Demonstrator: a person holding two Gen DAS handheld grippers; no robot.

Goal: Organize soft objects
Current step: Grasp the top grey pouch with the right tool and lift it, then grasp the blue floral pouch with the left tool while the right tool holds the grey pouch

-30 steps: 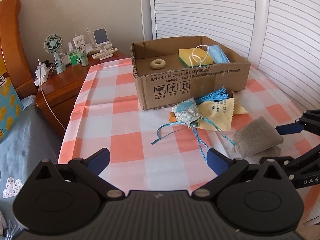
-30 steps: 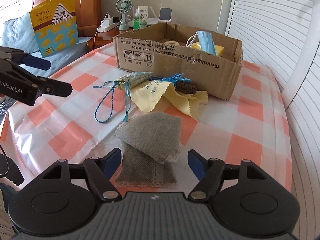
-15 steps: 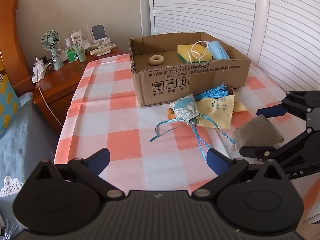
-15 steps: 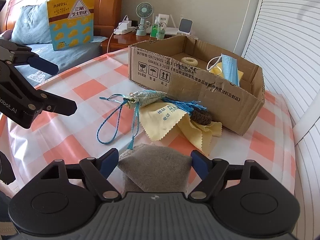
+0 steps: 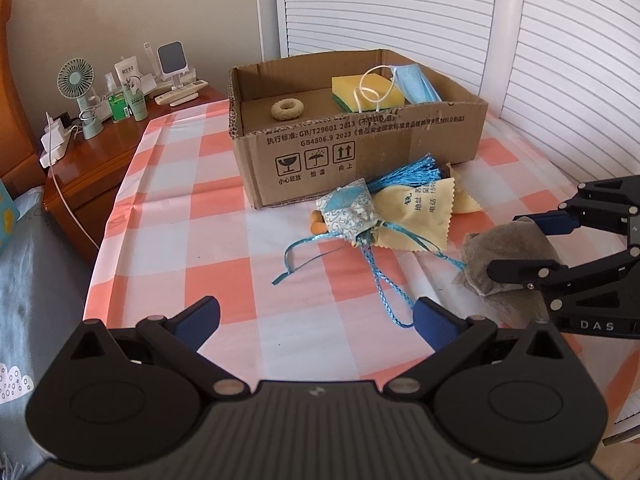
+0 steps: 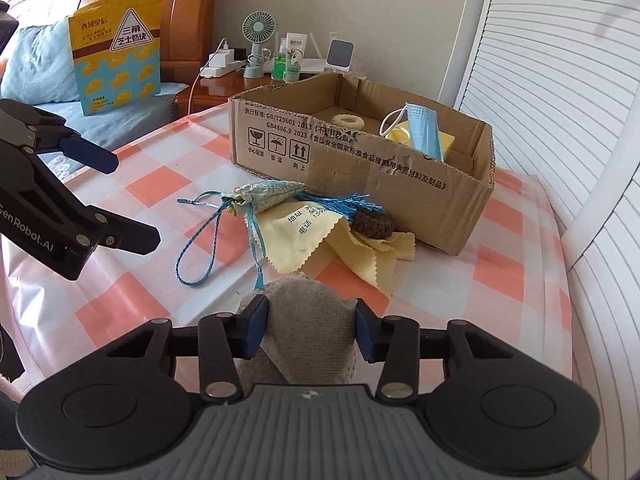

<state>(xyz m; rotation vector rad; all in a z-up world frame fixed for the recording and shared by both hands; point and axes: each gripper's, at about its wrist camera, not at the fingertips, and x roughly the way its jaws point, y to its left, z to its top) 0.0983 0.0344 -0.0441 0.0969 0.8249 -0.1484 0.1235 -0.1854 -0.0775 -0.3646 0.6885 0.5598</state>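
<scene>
The right hand-held gripper (image 6: 309, 328) is clenched on a grey pouch (image 6: 308, 320), its blue pads pressing in both sides of the cloth, in front of the box (image 6: 360, 168) on the checked table (image 6: 500, 272). The left hand-held gripper (image 5: 316, 322) hangs released, jaws wide apart with nothing between them. Between pouch and box lie a blue patterned sachet (image 5: 350, 212) with cords, a yellow cloth (image 5: 416, 216) and a brown crocheted piece (image 6: 372, 222). Inside the box sit a ring (image 5: 287, 109), a sponge (image 5: 366, 88) and a face mask (image 5: 416, 84).
</scene>
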